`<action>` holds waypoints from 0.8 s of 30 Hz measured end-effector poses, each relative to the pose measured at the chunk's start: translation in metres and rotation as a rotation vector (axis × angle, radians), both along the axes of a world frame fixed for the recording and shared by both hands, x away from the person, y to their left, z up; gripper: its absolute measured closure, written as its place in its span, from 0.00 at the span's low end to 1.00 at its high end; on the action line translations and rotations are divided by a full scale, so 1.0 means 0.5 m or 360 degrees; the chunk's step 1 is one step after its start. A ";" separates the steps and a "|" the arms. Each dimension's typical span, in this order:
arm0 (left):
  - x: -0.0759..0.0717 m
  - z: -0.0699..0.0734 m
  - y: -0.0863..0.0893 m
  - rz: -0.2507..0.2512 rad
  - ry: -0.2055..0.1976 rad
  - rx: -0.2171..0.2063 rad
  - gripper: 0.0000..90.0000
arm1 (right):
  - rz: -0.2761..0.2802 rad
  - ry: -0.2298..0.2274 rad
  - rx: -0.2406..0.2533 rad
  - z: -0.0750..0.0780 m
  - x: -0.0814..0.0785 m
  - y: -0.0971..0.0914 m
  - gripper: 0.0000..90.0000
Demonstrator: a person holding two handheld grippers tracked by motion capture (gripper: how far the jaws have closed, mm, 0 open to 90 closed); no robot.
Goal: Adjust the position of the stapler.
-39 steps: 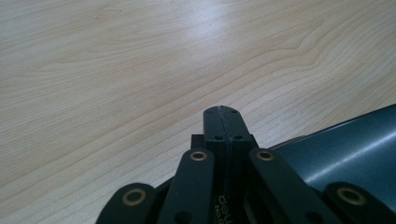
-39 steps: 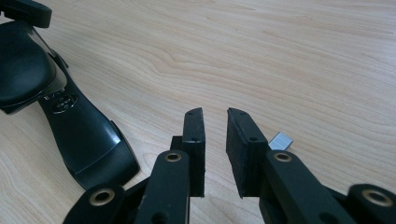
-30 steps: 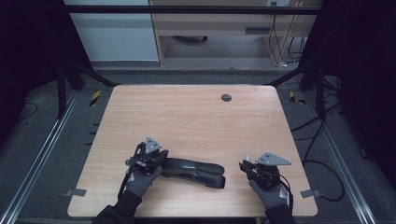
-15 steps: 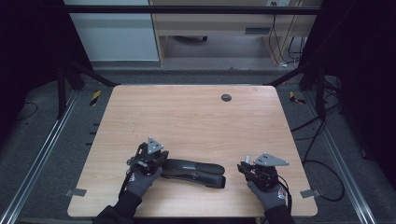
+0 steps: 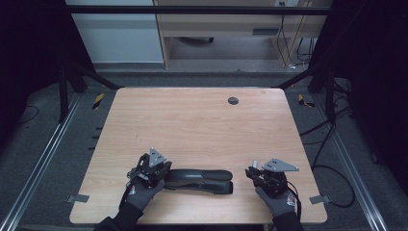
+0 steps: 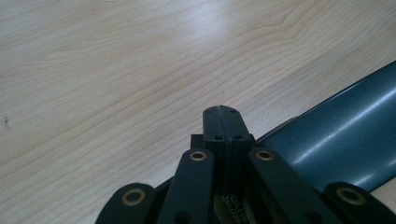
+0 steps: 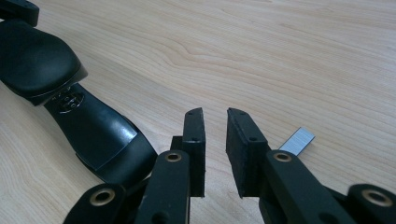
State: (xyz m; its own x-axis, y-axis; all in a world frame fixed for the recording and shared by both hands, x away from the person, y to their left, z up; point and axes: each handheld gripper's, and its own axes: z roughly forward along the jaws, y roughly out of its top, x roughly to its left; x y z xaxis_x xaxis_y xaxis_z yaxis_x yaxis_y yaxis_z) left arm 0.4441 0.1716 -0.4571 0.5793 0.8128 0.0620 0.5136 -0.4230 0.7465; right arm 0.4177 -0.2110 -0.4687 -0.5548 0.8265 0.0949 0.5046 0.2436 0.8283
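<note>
your left gripper (image 6: 222, 114) is closed empty beside the black stapler (image 5: 199, 180); your right gripper (image 7: 215, 122) sits slightly open, gripping nothing, near a staple strip (image 7: 297, 140).

A pale wood-grain pattern, light beige with darker wavy lines, is seen across the desk (image 5: 192, 125). A dark round grommet (image 5: 233, 100) is set near its far edge. The stapler (image 5: 199, 179) near the near edge is coloured black, with a blue-grey sheen shown on its body in the left gripper view. Beside it, the strip of staples (image 7: 297, 140) is seen as silver-grey. The left gripper (image 5: 161, 174) and the right gripper (image 5: 251, 174) are coloured black, with brass-coloured rivets and grey plates on top. Grey gloves are worn on both hands. Yellow-and-black striped tape (image 5: 98, 100) is seen on the dark grey floor beyond the far left corner.
</note>
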 end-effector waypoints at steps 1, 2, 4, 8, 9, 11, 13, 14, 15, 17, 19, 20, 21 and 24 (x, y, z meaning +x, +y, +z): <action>-0.002 0.000 -0.001 0.0004 -0.0002 -0.0003 1.00 | -0.0003 0.0000 0.0002 0.000 0.000 0.000 0.86; -0.003 0.000 -0.001 0.0002 -0.0003 0.0002 1.00 | -0.0007 -0.0002 0.0005 0.000 0.000 0.000 0.86; -0.005 0.000 -0.001 0.0003 -0.0007 0.0006 1.00 | -0.0017 -0.0004 0.0011 0.000 0.000 -0.001 0.85; -0.006 0.000 0.000 0.0001 -0.0010 0.0007 1.00 | -0.0022 -0.0014 0.0013 -0.002 0.001 -0.003 0.82; -0.007 -0.001 0.000 0.0000 -0.0013 0.0008 1.00 | -0.0025 -0.0020 0.0017 -0.003 0.002 -0.003 0.80; -0.006 0.000 0.001 -0.0003 -0.0014 0.0010 1.00 | -0.0033 -0.0032 0.0017 -0.004 0.002 -0.003 0.77; -0.006 0.006 0.007 0.0020 -0.0049 -0.0001 0.98 | -0.0038 -0.0046 0.0020 -0.004 0.002 -0.005 0.73; -0.006 0.006 0.007 0.0020 -0.0049 -0.0001 0.97 | -0.0038 -0.0046 0.0020 -0.004 0.002 -0.005 0.73; -0.006 0.010 0.011 0.0027 -0.0058 -0.0005 0.97 | -0.0046 -0.0057 0.0018 -0.004 0.002 -0.006 0.71; -0.008 0.021 0.022 0.0046 -0.0113 -0.0010 0.91 | -0.0068 -0.0085 0.0023 -0.003 0.002 -0.011 0.65; -0.008 0.025 0.027 0.0057 -0.0134 -0.0018 0.88 | -0.0074 -0.0095 0.0026 -0.003 0.002 -0.012 0.64; -0.009 0.027 0.030 0.0064 -0.0150 -0.0020 0.84 | -0.0081 -0.0101 0.0028 -0.002 0.002 -0.014 0.63; -0.010 0.033 0.038 0.0083 -0.0183 -0.0027 0.78 | -0.0089 -0.0113 0.0020 -0.002 0.002 -0.016 0.62; -0.012 0.038 0.047 0.0102 -0.0224 -0.0037 0.72 | -0.0075 -0.0077 0.0031 -0.001 0.004 -0.019 0.62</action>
State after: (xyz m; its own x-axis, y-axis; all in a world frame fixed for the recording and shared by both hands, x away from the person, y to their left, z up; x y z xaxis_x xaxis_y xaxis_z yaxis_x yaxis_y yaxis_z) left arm 0.4383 0.1953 -0.4379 0.5130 0.8501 0.1193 0.4288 -0.3742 0.8222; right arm 0.4197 -0.2202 -0.4694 -0.5196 0.8502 0.0852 0.4746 0.2042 0.8562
